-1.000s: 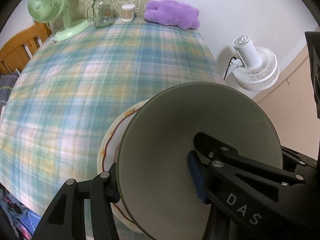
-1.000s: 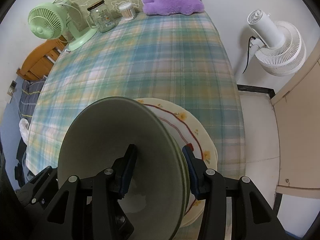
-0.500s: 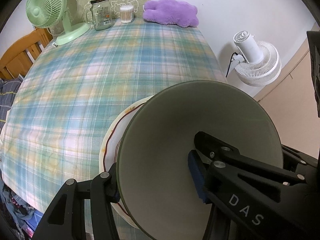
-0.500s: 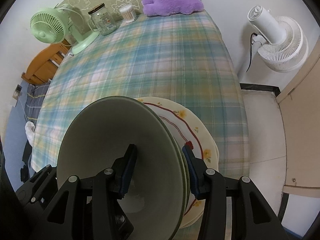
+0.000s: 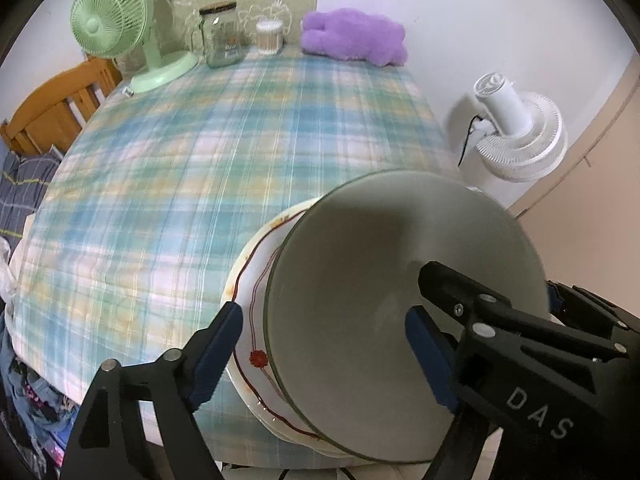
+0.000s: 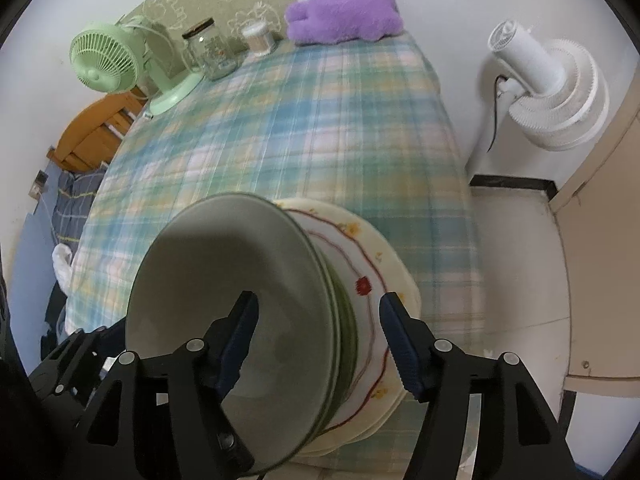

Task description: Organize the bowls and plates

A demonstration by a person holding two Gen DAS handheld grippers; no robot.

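A grey-green bowl sits on a stack of cream plates with red line and flower pattern at the near right edge of the plaid table. My left gripper is open, its fingers spread either side of the bowl's left rim, apart from it. In the right wrist view the bowl tops several stacked green bowls on the plates. My right gripper is open, its jaws astride the bowl's right rim without touching.
Plaid tablecloth covers the table. At the far edge stand a green desk fan, a glass jar, a cotton-swab box and a purple plush. A white floor fan stands right; a wooden chair stands left.
Both grippers have opened and let go of the bowl's rim. The bowl now rests on the stack. Both grippers have drawn back slightly.
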